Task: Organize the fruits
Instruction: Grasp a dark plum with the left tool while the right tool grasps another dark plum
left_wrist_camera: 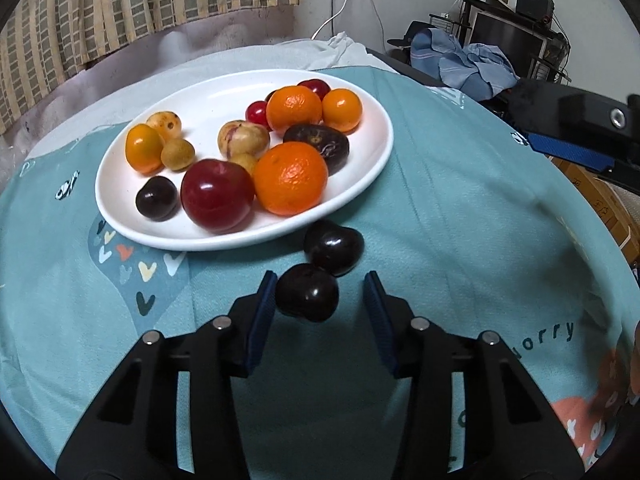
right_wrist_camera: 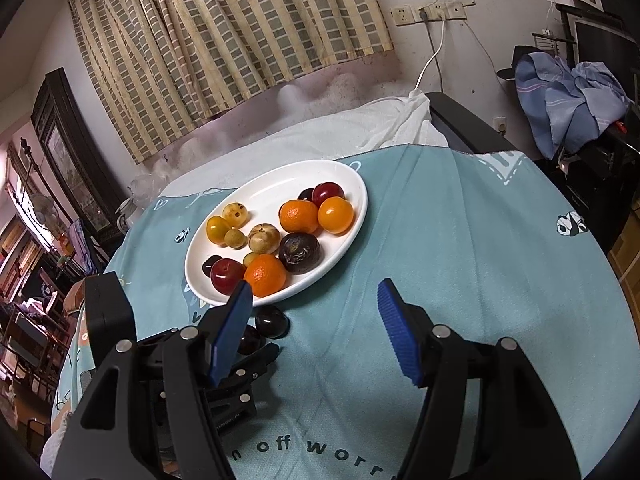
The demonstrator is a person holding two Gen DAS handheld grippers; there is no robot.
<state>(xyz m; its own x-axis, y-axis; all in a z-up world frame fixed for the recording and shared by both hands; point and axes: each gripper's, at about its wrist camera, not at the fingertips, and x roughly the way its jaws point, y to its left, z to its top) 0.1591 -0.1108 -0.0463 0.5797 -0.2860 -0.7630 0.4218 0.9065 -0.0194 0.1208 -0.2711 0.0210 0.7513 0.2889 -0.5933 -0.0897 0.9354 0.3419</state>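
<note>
A white oval plate (left_wrist_camera: 360, 184) holds oranges, a red plum, yellow fruits and dark cherries. Two dark cherries lie on the teal cloth just in front of the plate. The nearer cherry (left_wrist_camera: 307, 298) sits between the fingers of my left gripper (left_wrist_camera: 320, 280); it touches the left pad while the right pad stands clear of it, so the jaws are open. The farther cherry (left_wrist_camera: 334, 246) rests against it. My right gripper (right_wrist_camera: 315, 286) hovers open over bare cloth to the right, with nothing between its fingers. In the right wrist view the left gripper (right_wrist_camera: 254, 346) shows low beside the two cherries (right_wrist_camera: 272, 321).
A teal printed cloth (left_wrist_camera: 460, 208) covers the table, over a white cloth (right_wrist_camera: 320, 136) at the back. A curtain (right_wrist_camera: 224, 40) and wall sockets lie behind. Blue clothes (right_wrist_camera: 568, 92) and dark shelving stand at the right. The right gripper's blue pad (left_wrist_camera: 568, 152) reaches in at the right edge.
</note>
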